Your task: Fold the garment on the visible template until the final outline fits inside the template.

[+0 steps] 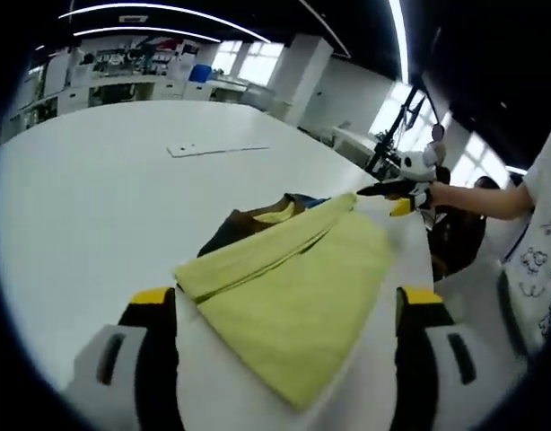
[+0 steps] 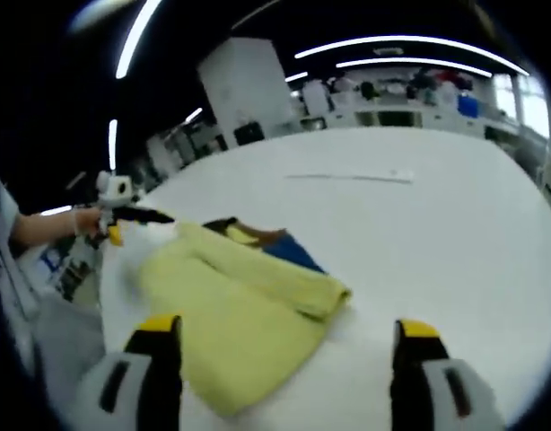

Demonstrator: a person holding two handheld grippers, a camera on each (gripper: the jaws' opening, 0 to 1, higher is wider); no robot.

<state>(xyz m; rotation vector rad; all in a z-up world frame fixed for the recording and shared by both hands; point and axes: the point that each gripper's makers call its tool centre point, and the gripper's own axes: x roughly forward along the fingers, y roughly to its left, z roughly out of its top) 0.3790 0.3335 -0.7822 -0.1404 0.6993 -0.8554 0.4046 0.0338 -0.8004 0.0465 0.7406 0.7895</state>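
A yellow-green garment (image 1: 298, 287) lies folded on the white table (image 1: 87, 206), with a dark brown and blue part (image 1: 249, 223) showing at its far edge. My left gripper (image 1: 288, 296) is open, its yellow-tipped jaws standing to either side of the near part of the garment. My right gripper (image 1: 397, 190), held by a hand, hovers beside the garment's far right corner. In the right gripper view the garment (image 2: 244, 310) lies ahead of my open right gripper (image 2: 288, 328), and the left gripper (image 2: 123, 215) shows at the left. A thin flat white template sheet (image 1: 217, 149) (image 2: 356, 177) lies farther back on the table.
The table edge (image 1: 419, 233) runs close to the garment on the right. A person in a white printed shirt (image 1: 545, 224) stands beside it. Workbenches and shelves (image 1: 132, 72) line the back of the room.
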